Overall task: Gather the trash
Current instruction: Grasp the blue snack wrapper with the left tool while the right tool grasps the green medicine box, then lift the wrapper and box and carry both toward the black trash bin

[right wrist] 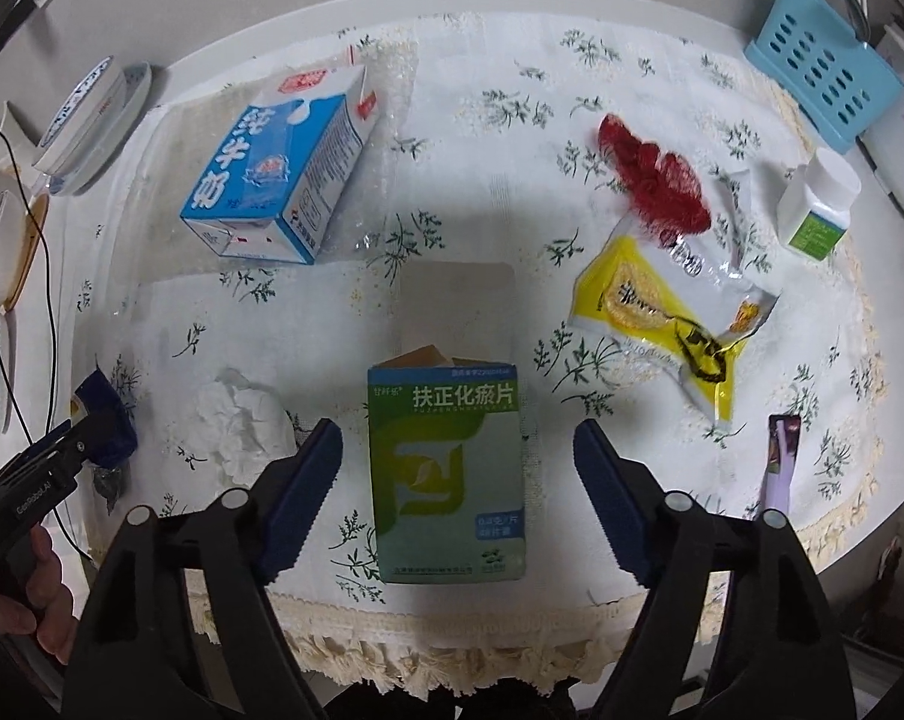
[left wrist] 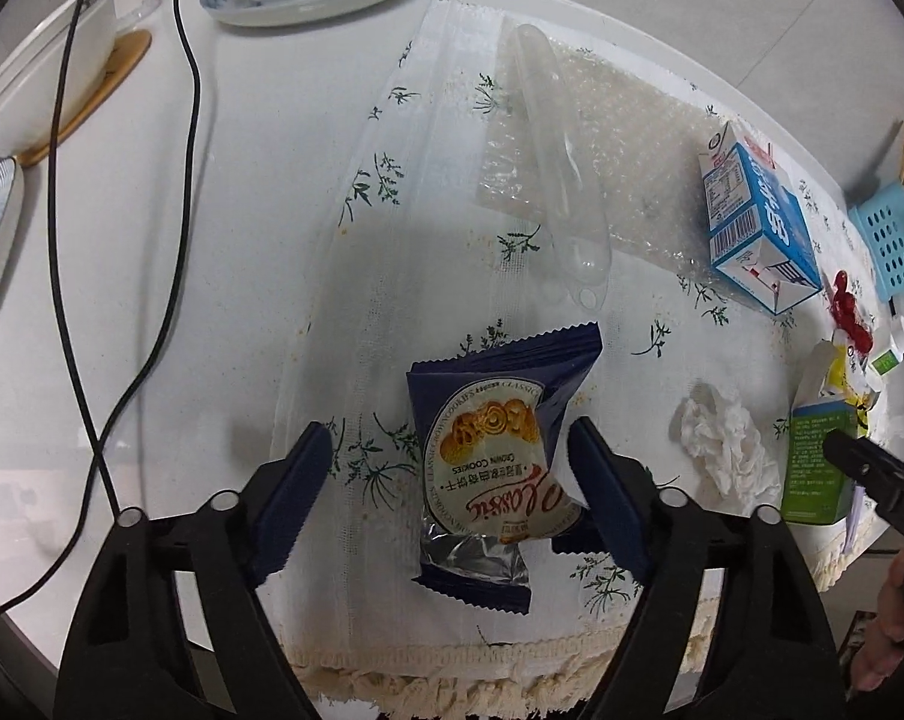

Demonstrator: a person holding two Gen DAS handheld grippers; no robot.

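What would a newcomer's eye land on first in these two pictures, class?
Probably the blue cookie packet, lying between the open fingers of the left gripper, and the green box between those of the right gripper. Next, the blue milk carton lying on its side further back.

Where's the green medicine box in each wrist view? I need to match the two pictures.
Left wrist view: green box at the far right edge, low, just behind the other gripper's tip and right of the crumpled tissue.
Right wrist view: green box at bottom centre, between the open jaws, untouched; the tissue lies to its left.
Shared landmark: the blue milk carton, beyond the box in both.
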